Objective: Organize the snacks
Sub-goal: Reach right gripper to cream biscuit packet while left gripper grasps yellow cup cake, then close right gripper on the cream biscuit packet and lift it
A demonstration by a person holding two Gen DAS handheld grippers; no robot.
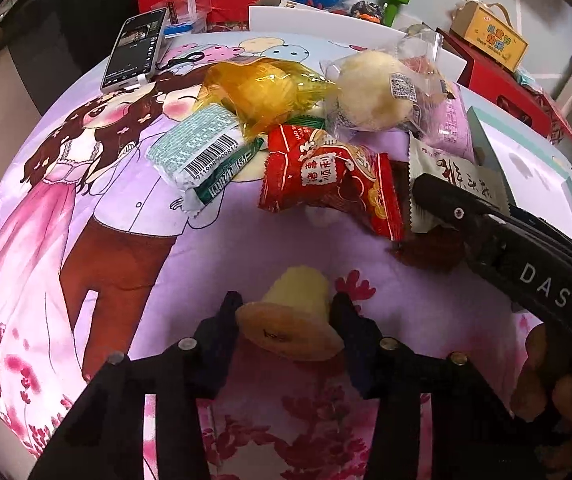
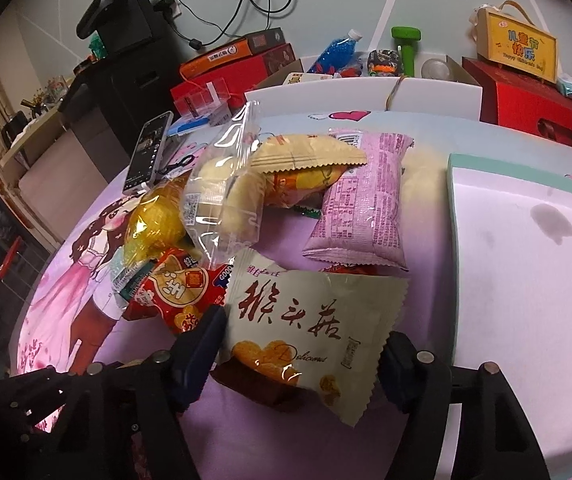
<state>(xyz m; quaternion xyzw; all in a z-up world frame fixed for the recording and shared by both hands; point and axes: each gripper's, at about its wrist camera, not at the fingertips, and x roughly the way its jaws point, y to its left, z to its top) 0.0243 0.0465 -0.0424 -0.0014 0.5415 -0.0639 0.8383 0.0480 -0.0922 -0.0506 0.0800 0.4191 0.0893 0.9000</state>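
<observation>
Phone (image 1: 136,50) on cartoon tablecloth (image 1: 86,208); green dumbbell (image 2: 405,46) behind.

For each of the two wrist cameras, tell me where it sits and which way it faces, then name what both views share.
Left wrist: sits on the left gripper, looking forward along its fingers at a yellow jelly cup held between them and the snack pile beyond; the right gripper and the hand holding it enter from the right.
Right wrist: sits on the right gripper, facing the cream snack packet between its open fingers; part of the left gripper shows at lower left.
Shared: red packet, phone, pink packet.
</observation>
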